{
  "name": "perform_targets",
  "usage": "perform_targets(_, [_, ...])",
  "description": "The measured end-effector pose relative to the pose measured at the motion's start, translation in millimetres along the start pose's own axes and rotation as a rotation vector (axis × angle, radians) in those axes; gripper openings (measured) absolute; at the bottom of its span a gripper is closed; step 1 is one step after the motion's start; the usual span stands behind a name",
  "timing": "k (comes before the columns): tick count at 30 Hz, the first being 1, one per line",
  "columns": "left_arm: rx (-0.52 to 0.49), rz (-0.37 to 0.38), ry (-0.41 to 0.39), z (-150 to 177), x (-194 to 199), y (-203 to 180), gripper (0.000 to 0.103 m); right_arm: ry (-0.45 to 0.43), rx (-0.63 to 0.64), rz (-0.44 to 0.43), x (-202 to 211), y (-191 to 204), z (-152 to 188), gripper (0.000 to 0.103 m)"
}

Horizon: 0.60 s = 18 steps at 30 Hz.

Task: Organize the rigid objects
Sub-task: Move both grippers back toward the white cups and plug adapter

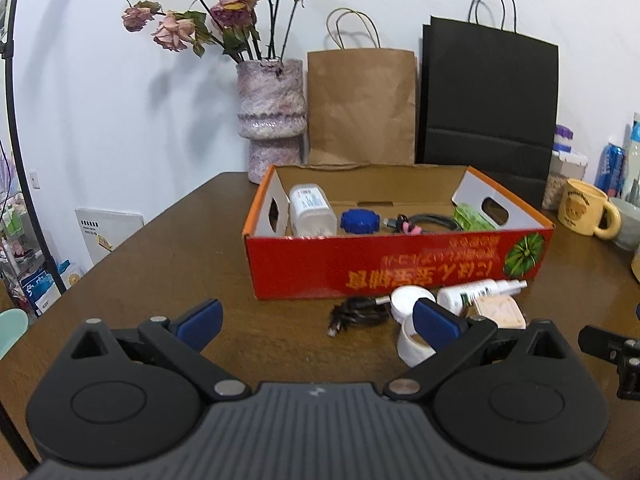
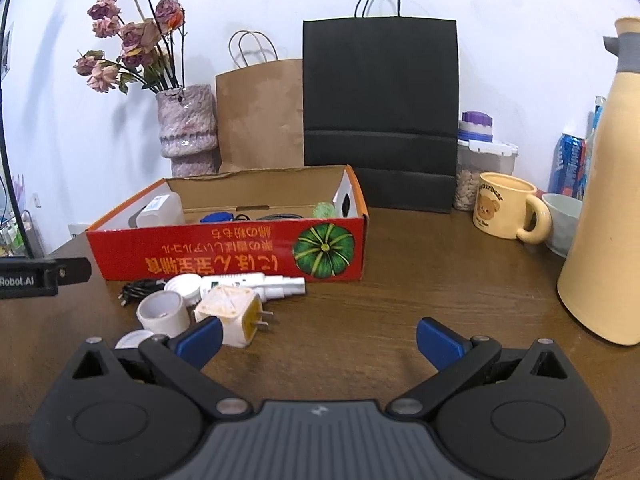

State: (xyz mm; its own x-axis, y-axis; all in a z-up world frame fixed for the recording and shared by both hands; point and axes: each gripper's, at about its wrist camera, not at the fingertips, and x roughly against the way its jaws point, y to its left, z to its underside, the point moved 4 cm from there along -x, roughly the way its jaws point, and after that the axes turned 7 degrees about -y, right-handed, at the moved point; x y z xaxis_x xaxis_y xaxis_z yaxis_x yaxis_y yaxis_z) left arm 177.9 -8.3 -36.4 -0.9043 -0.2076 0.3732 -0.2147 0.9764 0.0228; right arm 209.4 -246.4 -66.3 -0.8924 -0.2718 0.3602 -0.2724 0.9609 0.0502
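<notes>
A red cardboard box (image 1: 400, 264) (image 2: 224, 256) stands on the brown table. Inside it lie a white bottle (image 1: 311, 210), a blue cap (image 1: 359, 221), a black cable (image 1: 424, 222) and a green packet (image 1: 472, 218). In front of the box lie a black cable (image 1: 358, 314) (image 2: 138, 290), a white round lid (image 1: 408, 298) (image 2: 186, 284), a white spray bottle (image 1: 480, 290) (image 2: 256, 284), a beige plug adapter (image 1: 502, 312) (image 2: 232, 314) and a white tape roll (image 1: 414, 344) (image 2: 162, 312). My left gripper (image 1: 318, 322) is open and empty near them. My right gripper (image 2: 318, 338) is open and empty, right of the adapter.
A vase of dried roses (image 1: 272, 120), a brown paper bag (image 1: 362, 104) and a black paper bag (image 1: 488, 100) stand behind the box. A yellow bear mug (image 2: 508, 210), a pale bowl (image 2: 562, 220), a tall cream jug (image 2: 604, 200) and a blue can (image 2: 568, 164) stand at right.
</notes>
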Motion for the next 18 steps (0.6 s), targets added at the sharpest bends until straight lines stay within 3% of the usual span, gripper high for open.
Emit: perform_targets(18, [-0.096, 0.049, 0.108, 32, -13, -37, 0.103, 0.062, -0.027, 0.023, 0, -24, 17, 0.103])
